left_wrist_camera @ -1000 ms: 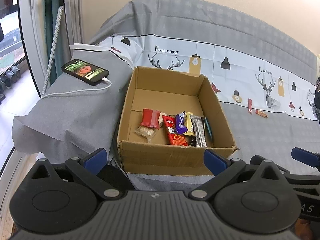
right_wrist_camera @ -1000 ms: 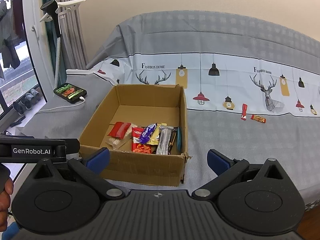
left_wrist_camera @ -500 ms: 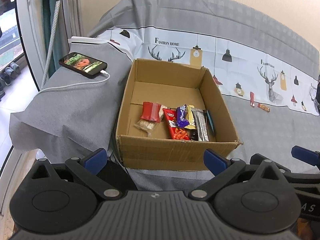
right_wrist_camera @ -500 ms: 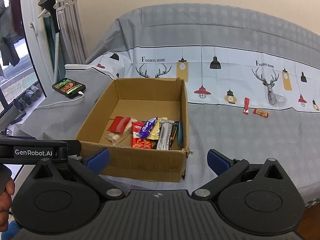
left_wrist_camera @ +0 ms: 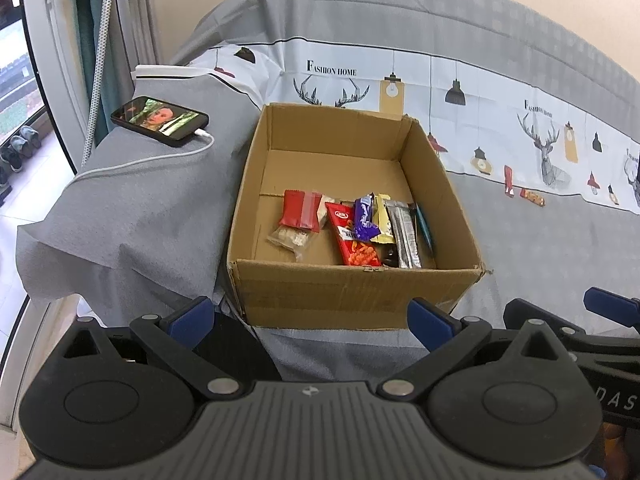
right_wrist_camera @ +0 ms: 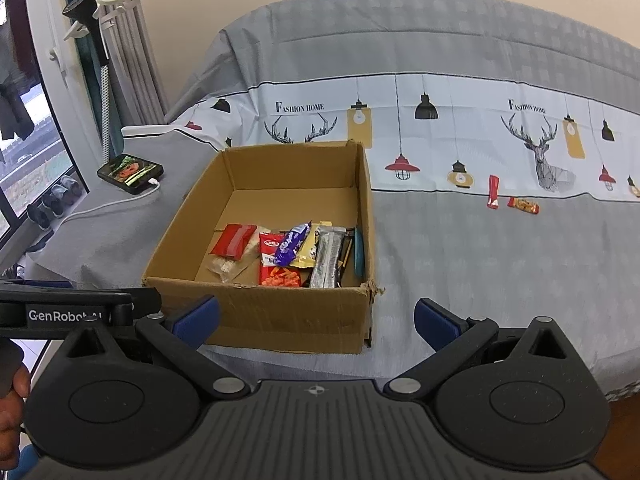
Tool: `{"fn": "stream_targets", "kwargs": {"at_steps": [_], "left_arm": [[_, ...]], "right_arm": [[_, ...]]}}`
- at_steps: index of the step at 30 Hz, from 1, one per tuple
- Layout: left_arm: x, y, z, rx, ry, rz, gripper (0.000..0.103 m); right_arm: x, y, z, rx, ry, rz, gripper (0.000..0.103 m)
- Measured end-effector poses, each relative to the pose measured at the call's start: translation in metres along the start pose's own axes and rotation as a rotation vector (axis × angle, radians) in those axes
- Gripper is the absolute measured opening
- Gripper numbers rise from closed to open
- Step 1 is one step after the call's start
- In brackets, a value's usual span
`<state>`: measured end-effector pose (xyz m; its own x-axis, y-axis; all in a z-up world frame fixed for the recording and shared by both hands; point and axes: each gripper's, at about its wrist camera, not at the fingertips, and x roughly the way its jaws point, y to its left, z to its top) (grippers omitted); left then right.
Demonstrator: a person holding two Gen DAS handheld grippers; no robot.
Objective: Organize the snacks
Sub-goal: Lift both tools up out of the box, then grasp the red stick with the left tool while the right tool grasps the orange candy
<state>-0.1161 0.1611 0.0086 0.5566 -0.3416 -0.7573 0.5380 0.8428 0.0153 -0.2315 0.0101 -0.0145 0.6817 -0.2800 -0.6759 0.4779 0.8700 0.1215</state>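
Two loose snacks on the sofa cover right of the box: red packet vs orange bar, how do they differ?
Colour: the red packet is red with white at its lower end; the orange bar is orange with red ends.
Pose: the red packet lies lengthwise away from the camera; the orange bar lies crosswise.
Position: the red packet is nearer the cardboard box; the orange bar sits just right of it.
Shared: both small, outside the box.

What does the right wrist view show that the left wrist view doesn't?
Only the right wrist view shows the steamer head on its white hanger by the curtain, and a hand at the left edge. Only the left wrist view shows the right gripper's blue fingers. Both show the cardboard box of snacks, the charging phone, and two loose snacks on the sofa cover.
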Motion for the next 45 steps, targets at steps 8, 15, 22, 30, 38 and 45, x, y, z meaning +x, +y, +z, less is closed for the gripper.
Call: {"fn": "stream_targets", "kwargs": {"at_steps": [8,15,22,30,38,45], "left_arm": [[0.009,-0.008,0.000,0.027,0.030,0.017,0.103],[0.021,-0.019,0.002,0.076,0.059,0.043,0.103],[0.031,-0.055,0.023,0.153,0.041,0.048,0.103],[0.058,-0.142,0.072,0.261,-0.006,-0.049,0.103],[0.158,-0.264,0.141,0.354,0.081,-0.151,0.103],[0.310,-0.390,0.183,0.497,0.185,-0.177,0.103]], "right_arm": [[0.007,-0.010,-0.004,0.033,0.021,0.011,0.102],[0.018,-0.029,-0.005,0.100,0.034,0.017,0.102],[0.026,-0.079,0.002,0.182,-0.011,-0.057,0.102],[0.037,-0.183,0.014,0.257,-0.053,-0.257,0.102],[0.094,-0.295,0.032,0.245,-0.112,-0.373,0.102],[0.217,-0.397,0.063,0.135,-0.093,-0.399,0.102]]}}
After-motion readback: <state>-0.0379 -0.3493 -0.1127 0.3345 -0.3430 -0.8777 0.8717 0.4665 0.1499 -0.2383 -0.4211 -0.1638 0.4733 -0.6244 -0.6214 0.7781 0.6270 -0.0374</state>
